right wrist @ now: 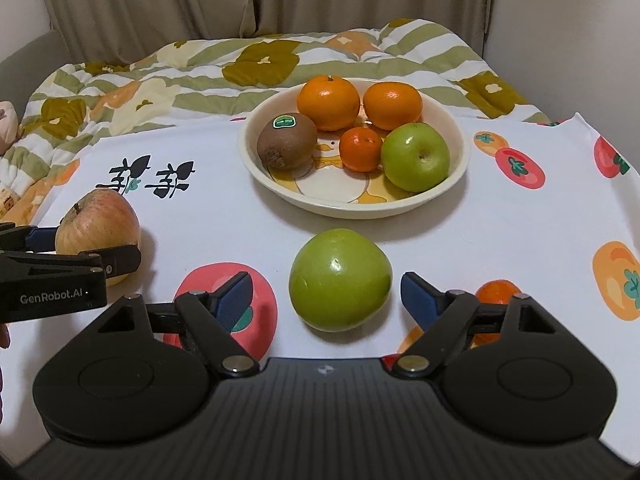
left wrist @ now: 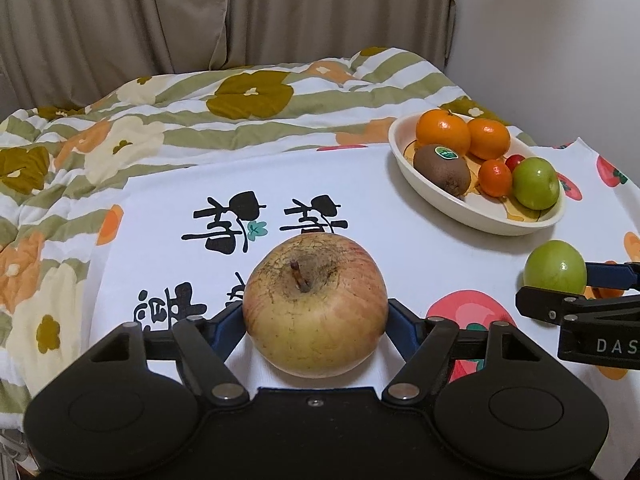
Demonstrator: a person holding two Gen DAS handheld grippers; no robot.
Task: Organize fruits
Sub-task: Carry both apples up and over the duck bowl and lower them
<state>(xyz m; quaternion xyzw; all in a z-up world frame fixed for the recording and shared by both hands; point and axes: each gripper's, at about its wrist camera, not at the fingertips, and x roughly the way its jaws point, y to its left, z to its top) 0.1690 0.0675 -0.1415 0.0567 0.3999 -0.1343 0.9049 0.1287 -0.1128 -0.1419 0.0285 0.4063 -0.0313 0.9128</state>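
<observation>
My left gripper (left wrist: 316, 322) is shut on a large yellow-red apple (left wrist: 315, 306), its blue pads pressed to both sides; the apple rests on the white cloth. It also shows in the right wrist view (right wrist: 98, 230). My right gripper (right wrist: 327, 294) is open around a loose green apple (right wrist: 340, 279), with gaps on both sides; this apple also shows in the left wrist view (left wrist: 555, 267). A cream bowl (right wrist: 456, 176) holds two oranges (right wrist: 329, 102), a small mandarin (right wrist: 361, 149), a kiwi (right wrist: 287, 146) and a green apple (right wrist: 416, 157).
The white printed cloth (right wrist: 520, 224) lies over a flowered quilt (left wrist: 120, 128). A small orange fruit (right wrist: 498, 292) lies behind my right gripper's right finger. Curtains hang behind, a wall stands at right. A small red fruit (left wrist: 515, 161) sits in the bowl.
</observation>
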